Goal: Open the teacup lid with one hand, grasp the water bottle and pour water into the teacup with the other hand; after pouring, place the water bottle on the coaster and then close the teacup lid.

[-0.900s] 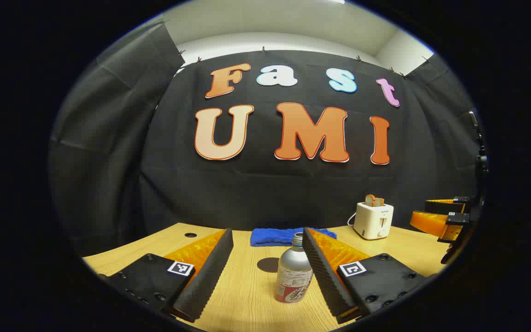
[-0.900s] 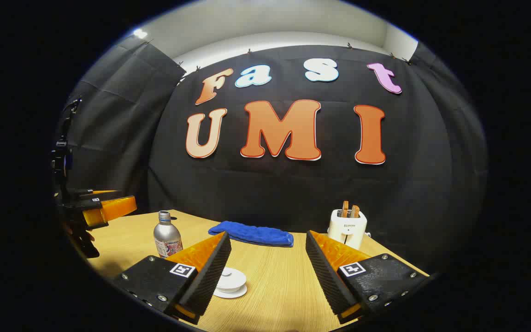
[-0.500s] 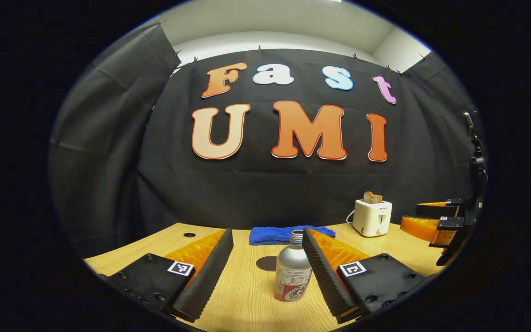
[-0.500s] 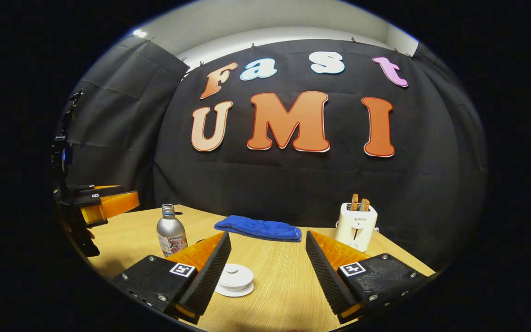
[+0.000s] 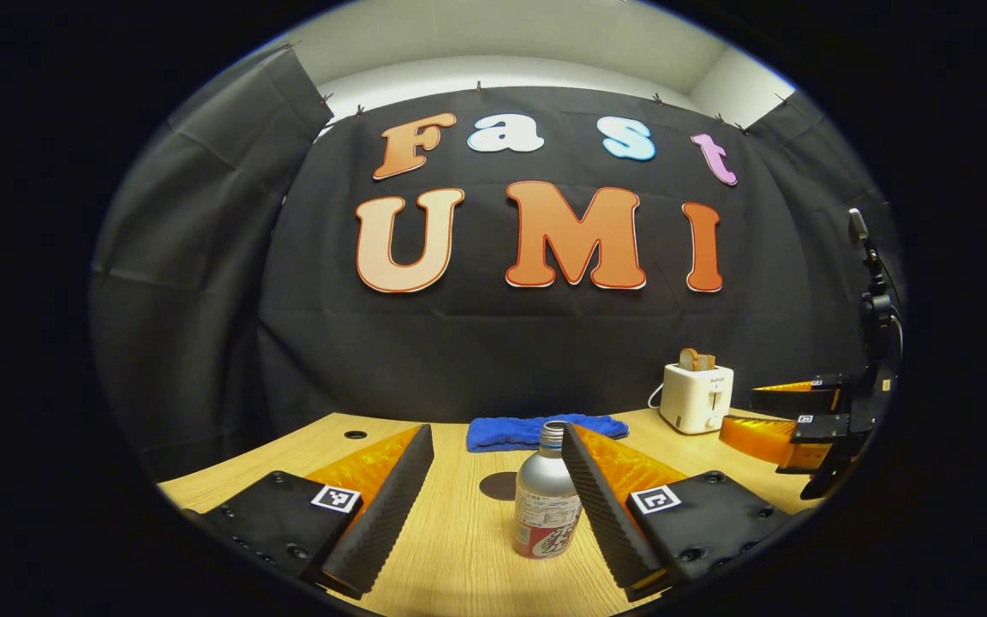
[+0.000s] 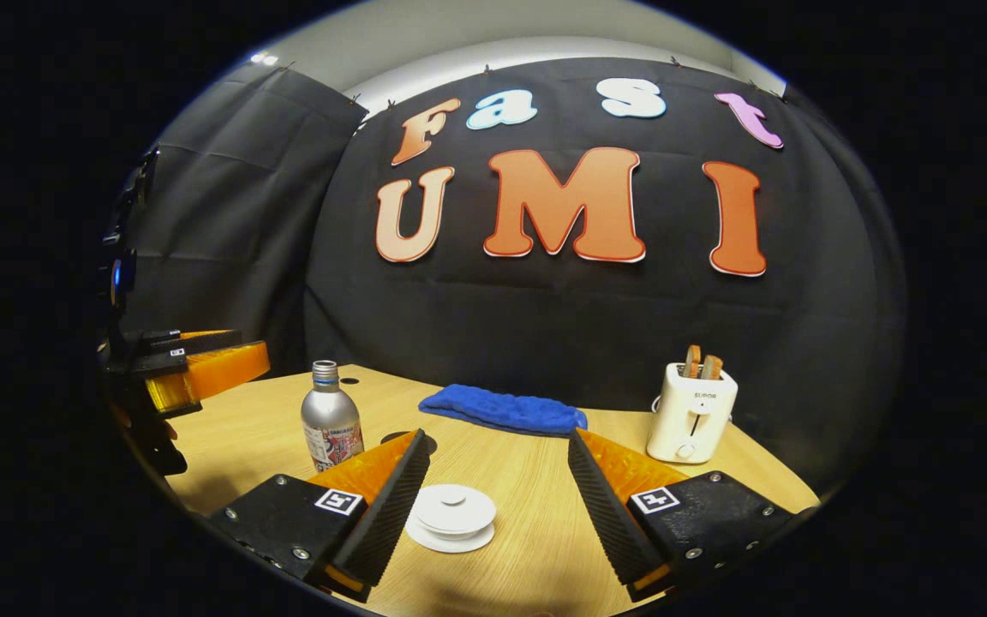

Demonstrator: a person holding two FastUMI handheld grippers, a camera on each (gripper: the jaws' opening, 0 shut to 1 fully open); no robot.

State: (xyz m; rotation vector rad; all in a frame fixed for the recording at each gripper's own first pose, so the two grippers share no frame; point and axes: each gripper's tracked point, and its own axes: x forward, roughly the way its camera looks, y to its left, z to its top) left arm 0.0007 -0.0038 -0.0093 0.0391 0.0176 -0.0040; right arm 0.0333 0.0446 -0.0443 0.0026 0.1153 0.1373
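Wooden, light-toned table top [image 5: 459, 548] carries all items. The silver metal water bottle with a red-and-white label [image 5: 547, 506] stands upright on it, uncapped, between the fingers of the left gripper [image 5: 498, 497]. Those fingers are spread wide apart: the bottle is just beside the right-hand finger in the left gripper view, and whether it touches that finger cannot be determined; a clear gap separates it from the other finger. Behind the bottle lies a dark round coaster [image 5: 498, 486], flat on the table, with a folded blue cloth [image 5: 536, 431] farther back near the wall. A white two-slot toaster holding toast [image 5: 696, 398] stands to the right.

In the right gripper view, the white teacup with its round knobbed lid [image 6: 452, 517] in place sits on the table between the fingers of the right gripper [image 6: 498, 497], closer to the left-hand finger. These fingers are also spread wide apart and grip nothing. The same bottle [image 6: 331, 416] stands farther left, well apart from the cup, with the blue cloth [image 6: 504, 410] and toaster [image 6: 690, 412] behind.
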